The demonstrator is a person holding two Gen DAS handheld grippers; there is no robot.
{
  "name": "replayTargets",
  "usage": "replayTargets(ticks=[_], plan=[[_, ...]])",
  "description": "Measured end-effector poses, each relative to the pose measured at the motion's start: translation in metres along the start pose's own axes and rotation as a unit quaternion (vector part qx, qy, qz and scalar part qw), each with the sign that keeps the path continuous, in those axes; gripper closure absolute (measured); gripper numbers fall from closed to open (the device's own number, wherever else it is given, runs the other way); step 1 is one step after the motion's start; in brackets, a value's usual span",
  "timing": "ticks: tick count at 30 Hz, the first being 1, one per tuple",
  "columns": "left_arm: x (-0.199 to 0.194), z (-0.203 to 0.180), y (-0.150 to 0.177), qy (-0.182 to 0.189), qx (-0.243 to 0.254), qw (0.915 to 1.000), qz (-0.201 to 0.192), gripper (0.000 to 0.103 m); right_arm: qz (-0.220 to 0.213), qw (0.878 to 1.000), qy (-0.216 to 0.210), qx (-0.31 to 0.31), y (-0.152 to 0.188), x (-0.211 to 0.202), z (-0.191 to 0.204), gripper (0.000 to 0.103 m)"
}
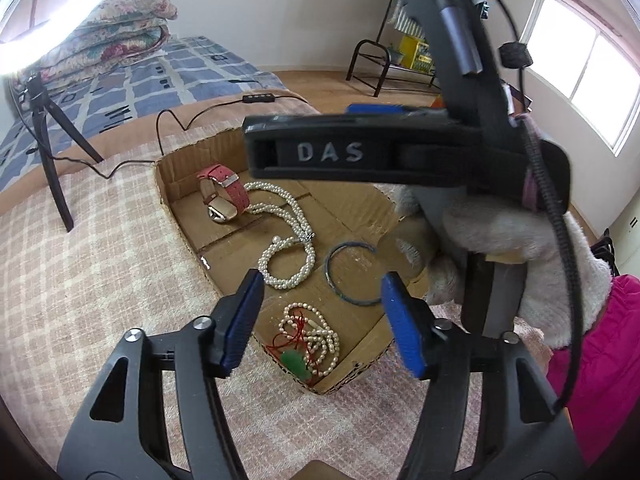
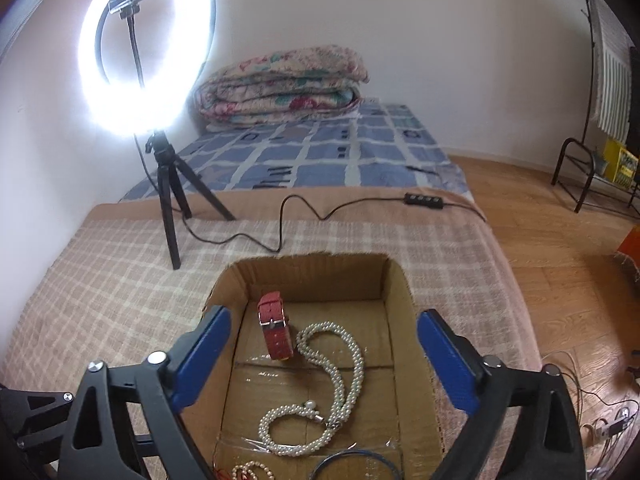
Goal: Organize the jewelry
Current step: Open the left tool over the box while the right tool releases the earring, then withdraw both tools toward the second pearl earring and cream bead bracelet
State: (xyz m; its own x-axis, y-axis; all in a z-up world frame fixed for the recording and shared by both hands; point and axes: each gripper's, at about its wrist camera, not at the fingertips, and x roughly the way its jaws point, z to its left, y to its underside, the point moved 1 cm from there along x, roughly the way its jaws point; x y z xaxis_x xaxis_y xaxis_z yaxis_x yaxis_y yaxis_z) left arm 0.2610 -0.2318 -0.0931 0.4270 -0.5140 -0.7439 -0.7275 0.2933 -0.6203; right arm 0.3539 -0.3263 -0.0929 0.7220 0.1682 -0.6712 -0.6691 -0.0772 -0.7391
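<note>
Inside the cardboard box point(image 2: 400, 304) lie a watch point(image 2: 275, 332), pearl necklace point(image 2: 348, 364) and bangle point(image 1: 351, 273); both claws, left gripper point(image 1: 320, 320) and right gripper point(image 2: 320, 360), gape empty. Pearls look limp, slippery: pinch a bunched strand.

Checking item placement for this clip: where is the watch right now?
The watch stands on edge in the box, at the far left, touching or nearly touching the top loop of the long pearl necklace to its right in both views.
</note>
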Motion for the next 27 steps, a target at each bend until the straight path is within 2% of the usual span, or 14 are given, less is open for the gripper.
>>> replayTargets(ticks=[3, 13, 27], plan=[[-0.001, 0.001, 0.0, -0.006, -0.001, 1.0, 0.0, 0.033, -0.005, 1.0, 0.012, -0.004, -0.002, -0.003, 0.0, 0.0], [-0.016, -0.001, 0.002, -0.017, 0.005, 0.9998, -0.006, 0.033, -0.006, 1.0, 0.028, -0.012, -0.004, -0.018, 0.004, 0.0], [-0.079, -0.002, 0.012, -0.03, 0.01, 0.9991, -0.029, 0.033, -0.041, 0.997, 0.055, -0.028, -0.009, -0.085, 0.028, 0.0]])
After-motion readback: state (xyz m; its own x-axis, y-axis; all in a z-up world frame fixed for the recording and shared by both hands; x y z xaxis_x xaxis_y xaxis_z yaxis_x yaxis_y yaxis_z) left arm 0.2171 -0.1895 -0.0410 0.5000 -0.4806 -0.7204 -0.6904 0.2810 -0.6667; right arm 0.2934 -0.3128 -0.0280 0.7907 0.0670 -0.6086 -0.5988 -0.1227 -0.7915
